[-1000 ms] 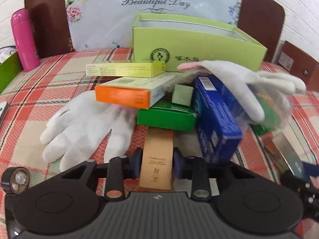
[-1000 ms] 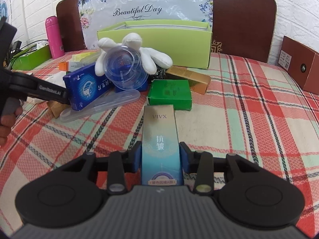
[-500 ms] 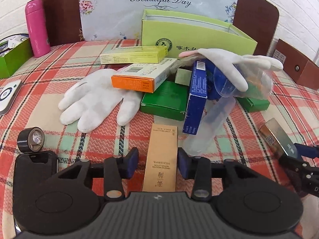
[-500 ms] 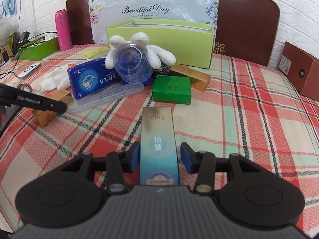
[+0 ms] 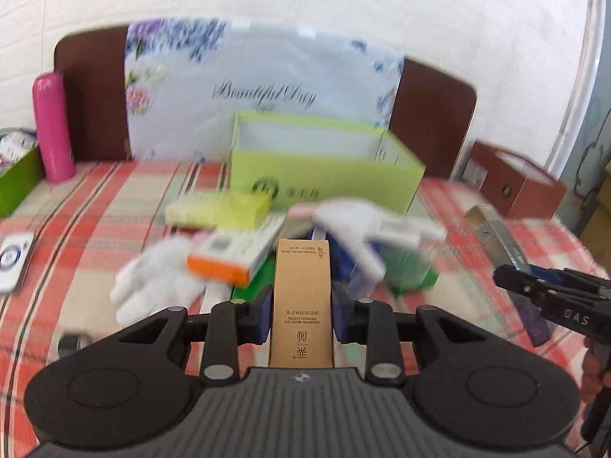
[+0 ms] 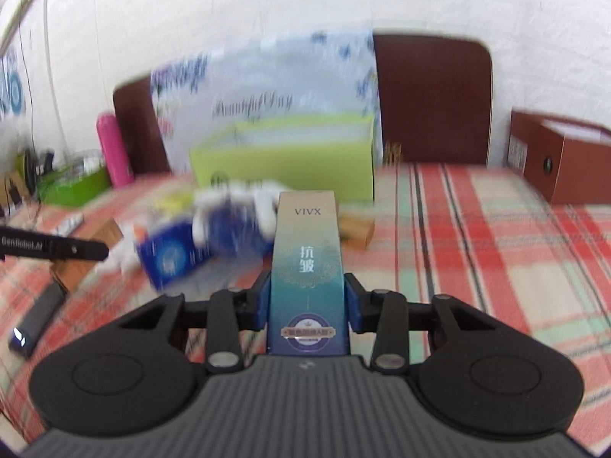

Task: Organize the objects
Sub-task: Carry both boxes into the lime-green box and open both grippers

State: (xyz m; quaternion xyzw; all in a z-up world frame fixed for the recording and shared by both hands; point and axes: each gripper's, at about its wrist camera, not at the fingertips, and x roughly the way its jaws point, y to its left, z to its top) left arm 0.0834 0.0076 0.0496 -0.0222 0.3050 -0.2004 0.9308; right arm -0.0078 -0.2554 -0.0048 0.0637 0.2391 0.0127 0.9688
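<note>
Left gripper (image 5: 301, 315) pinches the tan carton (image 5: 301, 297), right gripper (image 6: 307, 305) closing on the teal carton (image 6: 307, 267) — long axes run forward. Your lime box (image 5: 324, 183) lies ahead — the left is nearer.

Black ribbed gripper body; round side discs; silver screws; blue fingers (image 5: 259, 315); white "GenRobot.AI" lettering.

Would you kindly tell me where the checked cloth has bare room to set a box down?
Widest bare patch: right side of the checked cloth, between the lime-green box and the brown box. A smaller one lies left, between the pink bottle and the white glove. The middle pile is crowded.
</note>
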